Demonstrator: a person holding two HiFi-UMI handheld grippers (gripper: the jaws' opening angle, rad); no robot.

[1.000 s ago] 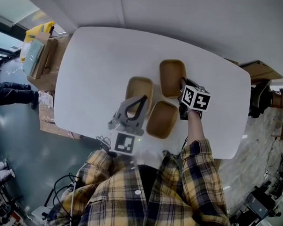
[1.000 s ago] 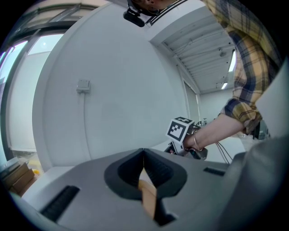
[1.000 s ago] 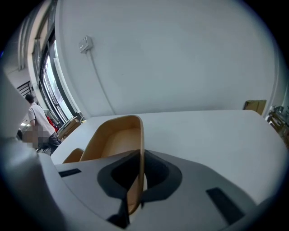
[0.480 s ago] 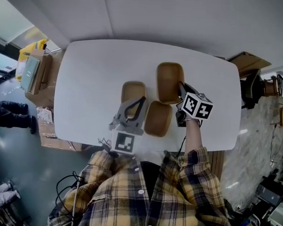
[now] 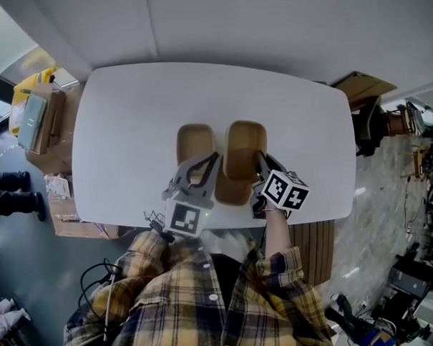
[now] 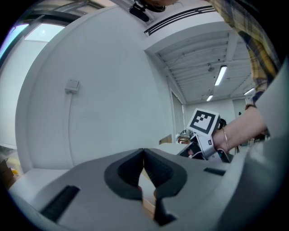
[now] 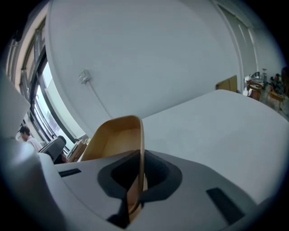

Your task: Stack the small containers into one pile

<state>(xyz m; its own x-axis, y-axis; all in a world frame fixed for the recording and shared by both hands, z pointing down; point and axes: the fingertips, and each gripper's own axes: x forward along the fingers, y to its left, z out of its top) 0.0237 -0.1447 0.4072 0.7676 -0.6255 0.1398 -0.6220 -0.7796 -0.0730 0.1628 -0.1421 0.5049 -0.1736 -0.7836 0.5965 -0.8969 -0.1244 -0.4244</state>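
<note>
The held container [image 5: 245, 145] is a rounded-rectangular tray, smooth, tan and thin-walled, open side up. Its long axis runs from the white table's [image 5: 132, 129] near edge toward the far edge. It sits mid-table and overlaps the far end of a second container [image 5: 233, 191], matching, which lies by the near edge. A third container [image 5: 195, 143] lies just left of it and parallel. The right gripper [image 5: 261, 159] is clamped on the held container's right side wall. The left gripper [image 5: 216, 156] has its jaw tips together, gripping nothing, between the third and the held container.
</note>
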